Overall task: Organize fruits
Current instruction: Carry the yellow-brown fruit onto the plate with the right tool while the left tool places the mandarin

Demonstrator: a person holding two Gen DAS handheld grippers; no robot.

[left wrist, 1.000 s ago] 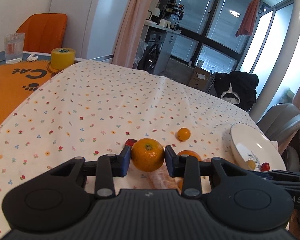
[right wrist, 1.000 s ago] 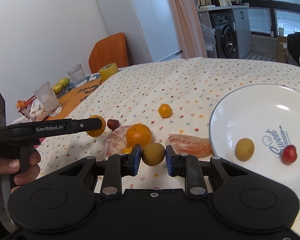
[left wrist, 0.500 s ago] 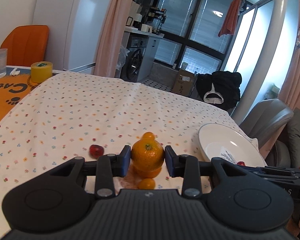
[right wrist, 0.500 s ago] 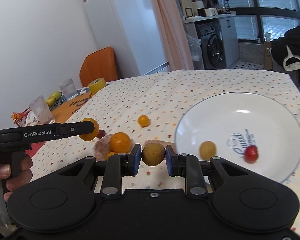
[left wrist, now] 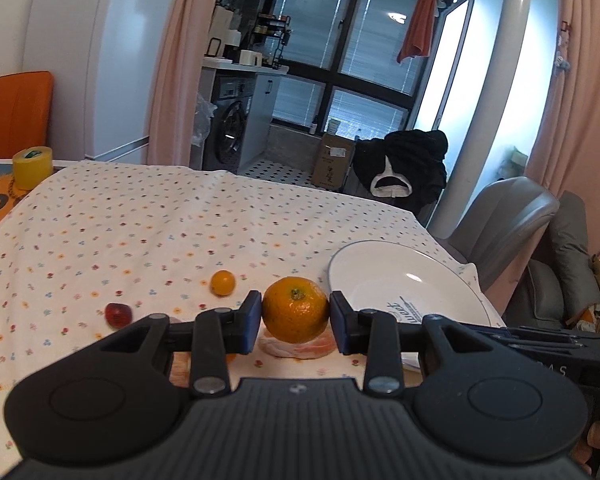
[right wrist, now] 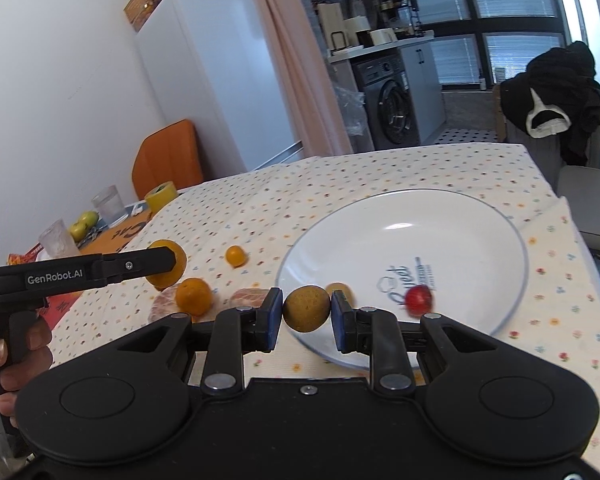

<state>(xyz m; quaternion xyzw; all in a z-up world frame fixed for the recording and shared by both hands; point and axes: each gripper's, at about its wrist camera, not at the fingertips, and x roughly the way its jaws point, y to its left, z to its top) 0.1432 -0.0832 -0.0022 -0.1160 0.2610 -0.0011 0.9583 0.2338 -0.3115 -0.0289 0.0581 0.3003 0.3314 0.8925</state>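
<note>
- Orange, round and dimpled, with a green stem scar facing the camera, the mandarin (left wrist: 295, 309) sits clamped between the blue-padded jaws of the left gripper (left wrist: 295, 314), lifted above the flower-print tablecloth on the counter (left wrist: 140, 224).
- Right gripper (right wrist: 307, 312): jaws closed on a dull yellow-brown round fruit (right wrist: 306, 308), held over the near rim of the white round plate (right wrist: 480, 216).
- Already in that plate lie a small yellow fruit (right wrist: 337, 289), partly hidden, and a red cherry-like fruit (right wrist: 418, 299).
- On the cloth, not yet moved: a small orange kumquat (left wrist: 222, 282), a dark red fruit (left wrist: 117, 314), a second mandarin (right wrist: 193, 296) and peeled pink citrus segments (left wrist: 300, 347).
- To do this step well, I judge each fruit should be carried past the rim, lowered close to the plate's floor, and only then released, so that the round fruit does not roll out or knock the others.
- The grippers are near one another; placing one fruit at a time would avoid a clash.
</note>
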